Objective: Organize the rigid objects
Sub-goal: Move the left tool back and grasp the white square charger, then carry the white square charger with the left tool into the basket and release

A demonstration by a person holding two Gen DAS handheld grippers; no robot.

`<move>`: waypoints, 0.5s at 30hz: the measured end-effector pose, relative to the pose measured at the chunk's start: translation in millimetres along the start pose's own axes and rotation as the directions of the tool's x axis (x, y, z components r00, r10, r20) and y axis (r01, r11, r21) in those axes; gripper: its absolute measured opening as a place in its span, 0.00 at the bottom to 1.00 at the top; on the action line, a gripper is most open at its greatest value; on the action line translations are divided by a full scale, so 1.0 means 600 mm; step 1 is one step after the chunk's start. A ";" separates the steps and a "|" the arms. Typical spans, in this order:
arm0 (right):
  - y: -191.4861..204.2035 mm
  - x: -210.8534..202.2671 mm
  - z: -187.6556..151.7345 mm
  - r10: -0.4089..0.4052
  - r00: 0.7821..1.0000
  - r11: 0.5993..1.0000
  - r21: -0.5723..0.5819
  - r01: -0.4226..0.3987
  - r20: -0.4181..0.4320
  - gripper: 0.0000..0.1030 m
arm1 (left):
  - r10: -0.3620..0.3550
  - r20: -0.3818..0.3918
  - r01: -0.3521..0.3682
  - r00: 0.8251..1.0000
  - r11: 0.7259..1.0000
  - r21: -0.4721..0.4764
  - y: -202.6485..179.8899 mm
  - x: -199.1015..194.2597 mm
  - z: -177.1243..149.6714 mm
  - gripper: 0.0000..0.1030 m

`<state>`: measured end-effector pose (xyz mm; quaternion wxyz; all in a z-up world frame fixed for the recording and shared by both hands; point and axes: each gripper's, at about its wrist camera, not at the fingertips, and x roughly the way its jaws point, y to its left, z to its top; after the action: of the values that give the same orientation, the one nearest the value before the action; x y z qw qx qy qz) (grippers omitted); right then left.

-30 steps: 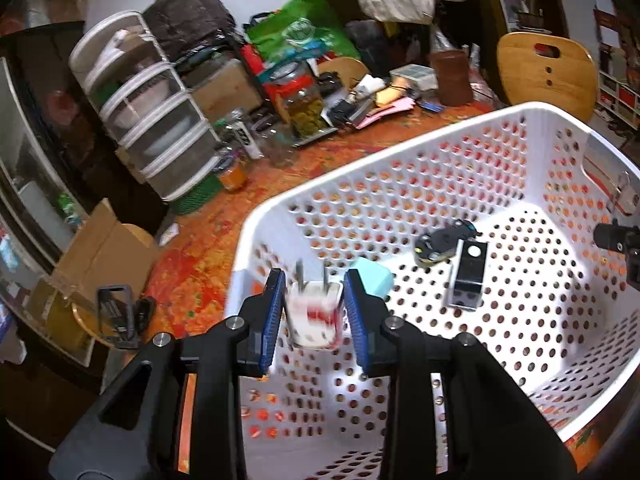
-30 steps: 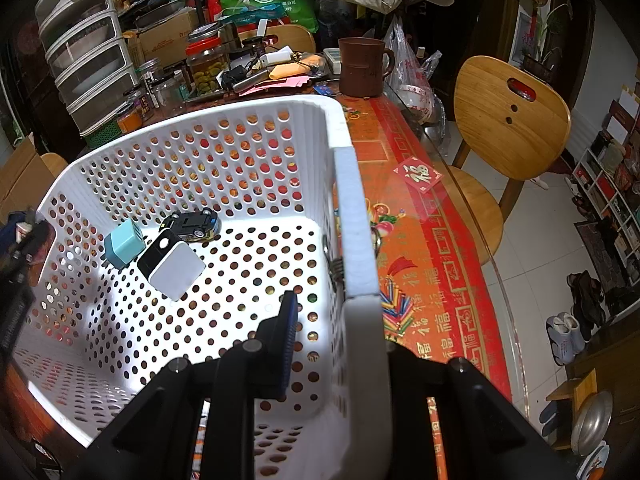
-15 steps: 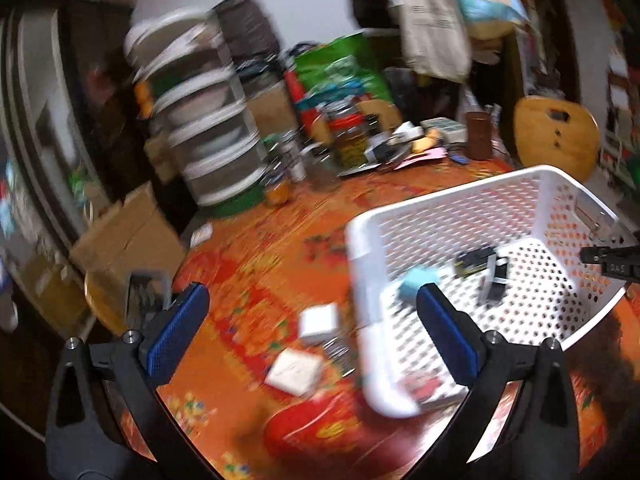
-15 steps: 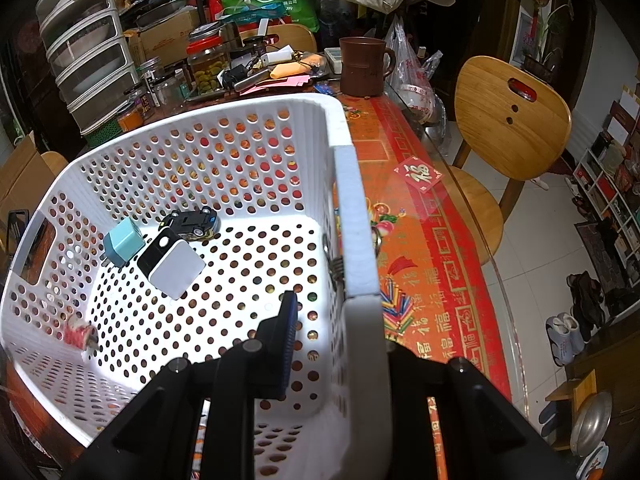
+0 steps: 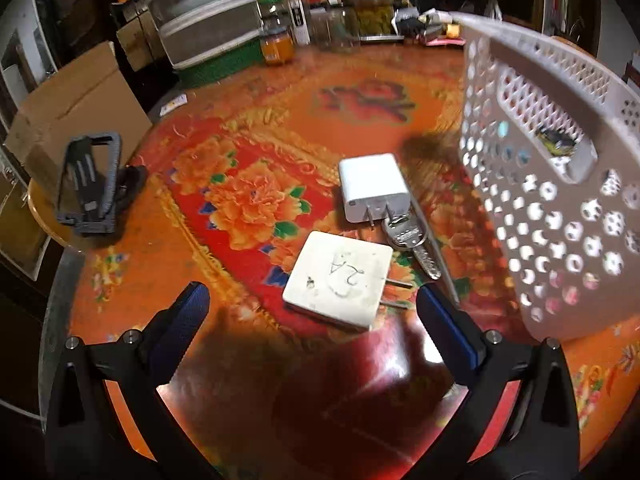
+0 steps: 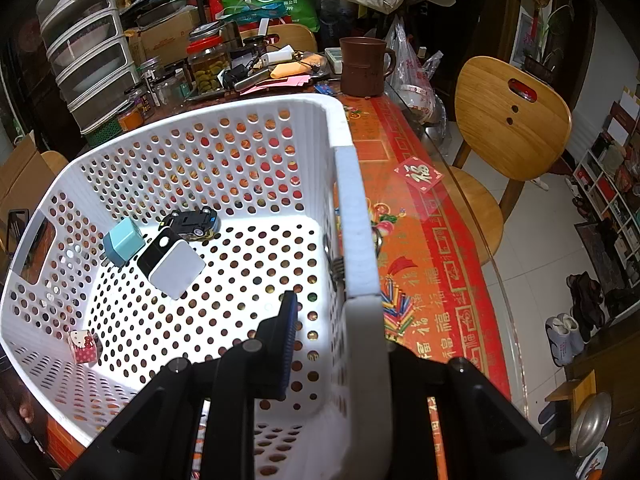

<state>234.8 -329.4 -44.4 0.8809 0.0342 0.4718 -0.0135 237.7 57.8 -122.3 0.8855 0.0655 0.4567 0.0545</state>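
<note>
My left gripper (image 5: 312, 300) stands wide open low over the flowered tablecloth, with nothing between its fingers. Just ahead of it lies a flat white charger marked "2A" (image 5: 340, 278), beyond that a white plug adapter (image 5: 372, 188) and a bunch of keys (image 5: 412, 240). The white perforated basket (image 5: 552, 184) rises at the right. My right gripper (image 6: 324, 336) is shut on the basket's near wall (image 6: 356, 240). Inside lie a teal cube charger (image 6: 123, 241), a black-and-white charger (image 6: 173, 264), a toy car (image 6: 194, 222) and a small red-and-white patterned charger (image 6: 83, 347).
A black phone stand (image 5: 90, 184) and a cardboard box (image 5: 76, 108) sit at the table's left edge. Stacked plastic drawers (image 6: 86, 46), jars (image 6: 208, 62), a brown mug (image 6: 366, 66) and clutter line the far side. A wooden chair (image 6: 508, 120) stands right of the table.
My left gripper let the patterned charger drop into the basket, opened wide, swung left out of the basket and sank toward the white chargers on the table. The right gripper kept still.
</note>
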 end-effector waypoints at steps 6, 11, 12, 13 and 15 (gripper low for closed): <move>0.001 0.000 0.001 -0.001 1.000 1.000 0.001 0.001 0.000 0.20 | -0.033 -0.032 0.032 0.999 0.999 -0.032 -0.005 0.039 0.010 0.87; 0.001 0.000 0.000 -0.001 1.000 1.000 0.001 0.001 -0.001 0.20 | -0.002 0.002 0.002 1.000 1.000 -0.009 -0.011 0.025 0.015 0.62; 0.001 0.000 0.001 -0.001 1.000 1.000 0.001 0.001 0.000 0.20 | 0.008 0.015 -0.008 1.000 1.000 -0.002 -0.013 0.019 0.012 0.62; 0.001 0.000 0.001 -0.001 1.000 1.000 0.000 0.001 0.000 0.20 | 0.029 0.028 -0.029 0.999 1.000 0.005 -0.014 0.014 0.011 0.62; 0.001 0.000 0.000 -0.002 1.000 1.000 0.000 0.002 -0.001 0.20 | 0.064 0.064 -0.065 0.996 0.998 0.003 -0.012 -0.003 0.013 0.62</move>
<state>234.7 -328.9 -44.3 0.8806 0.0335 0.4725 -0.0142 243.3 49.7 -117.8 0.8972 0.0843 0.4261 0.0798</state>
